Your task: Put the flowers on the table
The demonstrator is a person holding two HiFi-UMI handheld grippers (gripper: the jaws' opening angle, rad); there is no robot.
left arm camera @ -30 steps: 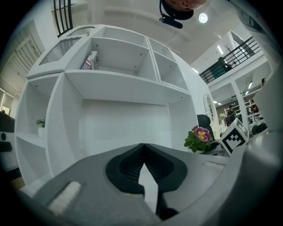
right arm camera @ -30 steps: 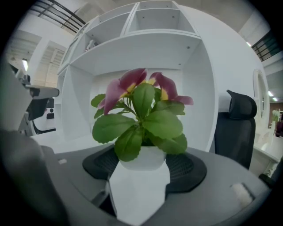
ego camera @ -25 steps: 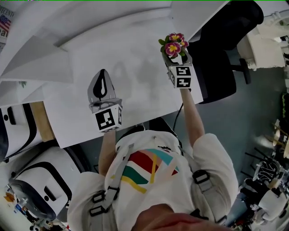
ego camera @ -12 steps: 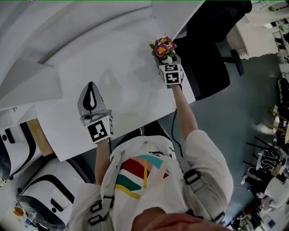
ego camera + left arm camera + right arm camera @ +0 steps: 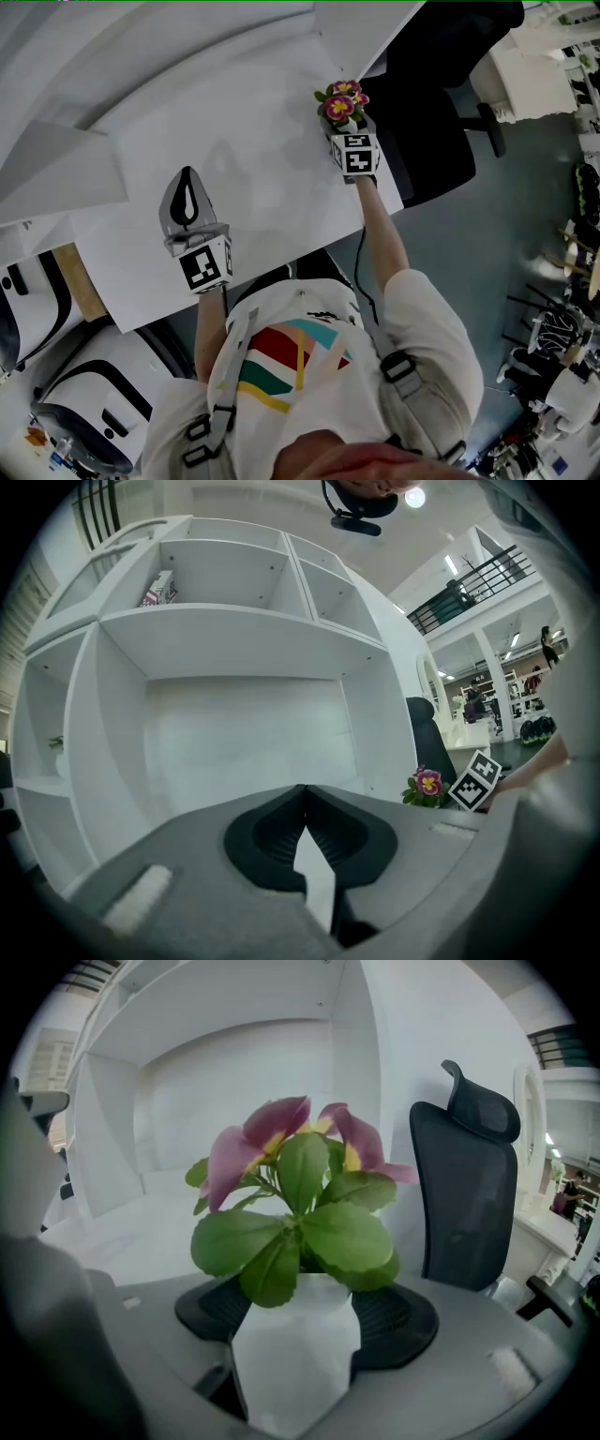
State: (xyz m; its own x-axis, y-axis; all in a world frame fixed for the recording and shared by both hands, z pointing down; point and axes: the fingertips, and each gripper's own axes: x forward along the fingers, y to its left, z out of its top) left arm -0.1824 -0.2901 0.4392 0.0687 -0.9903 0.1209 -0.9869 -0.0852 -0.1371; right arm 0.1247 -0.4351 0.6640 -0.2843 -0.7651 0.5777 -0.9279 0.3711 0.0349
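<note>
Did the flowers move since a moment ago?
No, barely: the flowers, held in the right gripper, stay beside the table's right edge, near the black chair.

White T-shirt [image 5: 427, 319], multicoloured chest stripes [image 5: 281, 361], grey harness straps [image 5: 397, 367]

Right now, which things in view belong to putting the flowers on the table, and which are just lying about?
In the job: flowers, gripped by the right hand-held gripper; white table.
Just about: left hand-held gripper, shut and empty; black office chair; white shelf unit.
</note>
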